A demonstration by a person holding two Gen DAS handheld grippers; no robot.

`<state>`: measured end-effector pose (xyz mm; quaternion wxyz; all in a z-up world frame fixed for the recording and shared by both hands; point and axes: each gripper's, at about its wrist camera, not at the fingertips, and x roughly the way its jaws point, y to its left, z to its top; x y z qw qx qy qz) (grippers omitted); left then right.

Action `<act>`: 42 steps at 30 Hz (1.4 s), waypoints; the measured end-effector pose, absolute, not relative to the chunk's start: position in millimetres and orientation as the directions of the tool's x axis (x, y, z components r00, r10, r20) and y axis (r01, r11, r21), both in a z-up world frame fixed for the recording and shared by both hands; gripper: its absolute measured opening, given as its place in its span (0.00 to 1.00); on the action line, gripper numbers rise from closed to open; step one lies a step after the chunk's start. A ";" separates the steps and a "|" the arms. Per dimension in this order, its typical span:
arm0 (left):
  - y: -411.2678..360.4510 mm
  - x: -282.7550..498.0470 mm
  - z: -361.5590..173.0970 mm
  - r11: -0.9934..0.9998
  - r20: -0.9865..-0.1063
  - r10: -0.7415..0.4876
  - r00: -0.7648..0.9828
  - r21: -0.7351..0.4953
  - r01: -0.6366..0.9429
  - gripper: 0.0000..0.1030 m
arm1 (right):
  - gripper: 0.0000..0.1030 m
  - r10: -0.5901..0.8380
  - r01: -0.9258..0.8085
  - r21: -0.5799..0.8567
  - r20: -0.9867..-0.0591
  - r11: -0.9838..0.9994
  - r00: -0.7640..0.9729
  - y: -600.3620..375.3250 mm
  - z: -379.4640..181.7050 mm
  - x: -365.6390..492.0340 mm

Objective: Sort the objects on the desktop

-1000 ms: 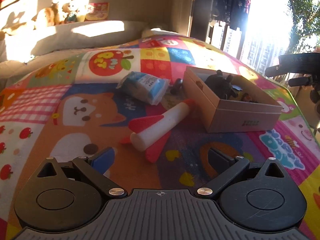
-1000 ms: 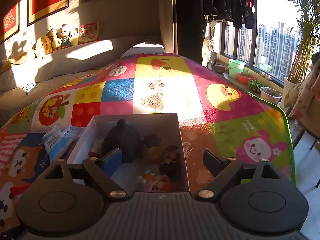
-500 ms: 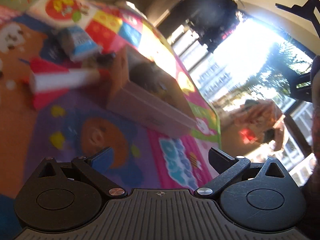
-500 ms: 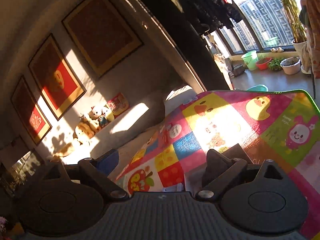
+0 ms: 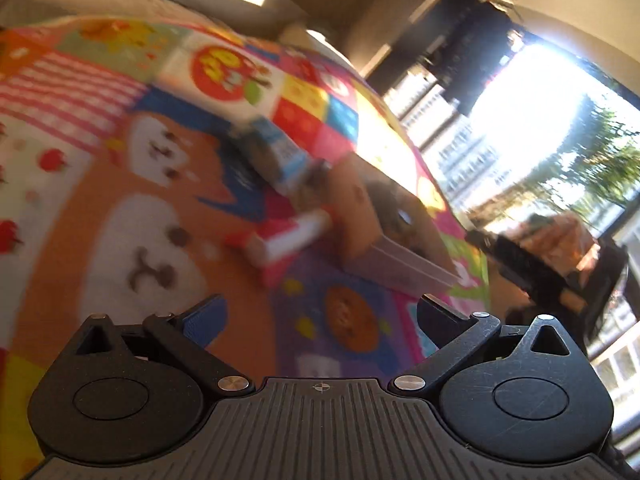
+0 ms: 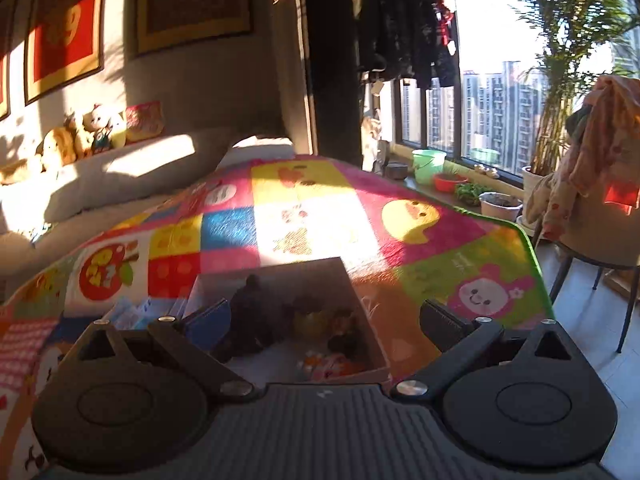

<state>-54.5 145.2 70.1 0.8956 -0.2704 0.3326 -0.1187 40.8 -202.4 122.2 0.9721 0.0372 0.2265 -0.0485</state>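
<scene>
- The cardboard box [image 6: 362, 312] sits open on the patterned blanket [image 6: 304, 216] that covers the bed, and it already holds several small toys, among them a dark figure [image 6: 252, 304] at its left side and a yellowish one [image 6: 310, 320] near the middle.
- Seen from the left gripper's camera, the same box [image 5: 360, 216] lies right of centre, tilted in a blurred picture.
- A white and red toy rocket [image 5: 288, 236] lies on the blanket just left of the box, its far end close against the box wall; whether it touches I cannot tell.
- A blue and white packet [image 5: 276, 156] lies a little farther off, also left of the box.
- The right gripper [image 6: 324, 320] hangs above the near end of the box; its fingers have just been spreading and stand wide, with nothing pressed between them.
- The left gripper [image 5: 320, 316] hovers over the blanket near the orange animal picture, fingers wide and holding nothing.
- Beyond the bed, stuffed toys [image 6: 88, 132] sit along the wall ledge under framed pictures [image 6: 64, 32].
- To the right, a window [image 6: 500, 92] looks on tower blocks, with a green bucket [image 6: 428, 164], plant pots [image 6: 500, 206] and a chair draped in cloth [image 6: 592, 184].
</scene>
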 end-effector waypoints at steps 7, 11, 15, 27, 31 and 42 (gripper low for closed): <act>146.7 -49.6 71.9 0.971 -0.459 0.052 0.887 -0.184 -0.152 1.00 | 0.98 0.125 -0.177 -0.074 -0.454 0.981 0.882 -129.2 88.5 20.2; 115.1 -41.8 56.6 0.989 -0.416 -0.017 0.909 -0.139 -0.045 1.00 | 0.80 0.206 -0.266 -0.056 -0.488 0.962 0.848 -119.9 96.5 27.8; 86.5 -19.7 40.1 0.998 -0.423 0.016 0.906 -0.054 -0.043 1.00 | 0.45 0.261 -0.329 -0.011 -0.582 0.944 0.770 -107.3 105.1 64.4; 133.6 -8.0 15.7 0.934 -0.481 0.036 0.876 -0.295 -0.201 1.00 | 0.65 0.174 -0.252 -0.002 -0.717 0.968 0.675 -23.5 103.0 262.7; 131.6 -8.9 16.5 0.937 -0.463 0.009 0.886 -0.306 -0.170 1.00 | 0.34 0.090 -0.127 0.021 -0.819 0.992 0.566 -24.7 73.1 334.6; 131.2 -11.6 16.1 0.935 -0.426 -0.045 0.904 -0.337 -0.113 1.00 | 0.31 0.205 -0.337 0.089 -0.922 0.937 0.328 -5.6 47.8 309.6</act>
